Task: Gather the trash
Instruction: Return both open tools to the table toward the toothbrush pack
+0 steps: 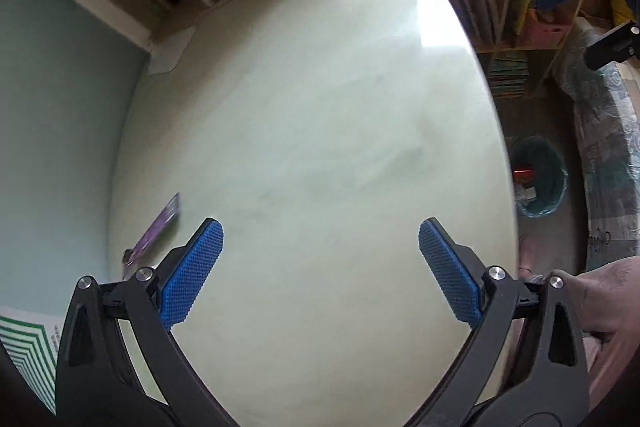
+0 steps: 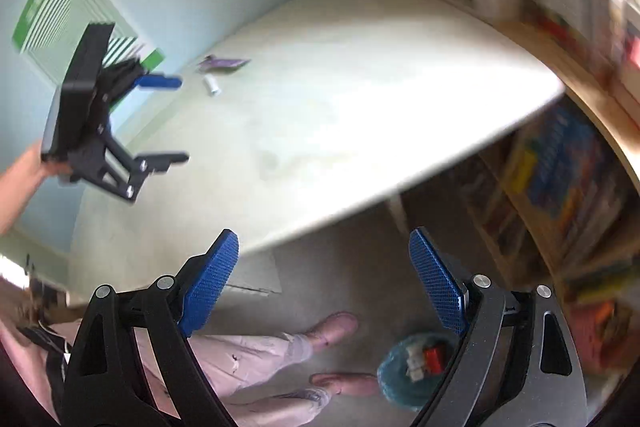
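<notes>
Trash bin (image 2: 416,367) beside table edge (image 2: 400,187); tabletop mostly bare.

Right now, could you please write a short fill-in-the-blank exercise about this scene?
1. Both grippers, the left gripper and the right gripper, hold ____.
2. The bin stands on the ____.
3. The purple wrapper lies on the ____.
4. The small white roll lies beside the ____ wrapper.

Missing words: nothing; floor; table; purple

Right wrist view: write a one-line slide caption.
Open right gripper above table edge; purple wrapper and white roll remain; bin below.
</notes>
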`<action>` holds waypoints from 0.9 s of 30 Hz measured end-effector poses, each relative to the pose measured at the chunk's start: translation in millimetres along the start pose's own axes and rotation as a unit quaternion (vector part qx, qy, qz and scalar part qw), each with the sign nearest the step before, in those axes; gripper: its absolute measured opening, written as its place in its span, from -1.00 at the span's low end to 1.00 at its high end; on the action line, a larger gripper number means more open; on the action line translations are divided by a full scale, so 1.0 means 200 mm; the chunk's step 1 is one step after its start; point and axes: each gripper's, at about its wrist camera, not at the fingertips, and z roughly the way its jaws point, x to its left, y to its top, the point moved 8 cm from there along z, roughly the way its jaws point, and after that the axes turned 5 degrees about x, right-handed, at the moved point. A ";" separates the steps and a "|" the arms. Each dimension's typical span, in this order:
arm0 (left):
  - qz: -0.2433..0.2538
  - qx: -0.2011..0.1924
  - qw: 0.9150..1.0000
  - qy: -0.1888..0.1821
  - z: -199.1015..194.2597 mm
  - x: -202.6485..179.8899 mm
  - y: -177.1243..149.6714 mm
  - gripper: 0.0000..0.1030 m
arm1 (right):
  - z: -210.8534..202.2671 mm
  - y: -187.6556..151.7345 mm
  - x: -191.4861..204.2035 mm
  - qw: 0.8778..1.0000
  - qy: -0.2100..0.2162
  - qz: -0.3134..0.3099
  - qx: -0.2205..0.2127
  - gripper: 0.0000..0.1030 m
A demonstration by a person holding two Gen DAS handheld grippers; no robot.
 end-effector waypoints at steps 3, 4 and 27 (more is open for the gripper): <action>-0.011 0.012 1.000 0.026 0.06 0.27 -0.14 0.87 | 0.13 0.17 0.16 1.000 0.004 -0.028 0.004 0.68; -0.017 0.019 0.999 0.029 0.09 0.34 -0.19 0.87 | 0.17 0.23 0.21 0.999 0.010 -0.031 0.005 0.68; 0.002 0.051 0.998 0.027 0.76 1.42 -0.60 0.87 | 1.11 1.00 0.95 0.984 0.018 -0.147 0.095 0.58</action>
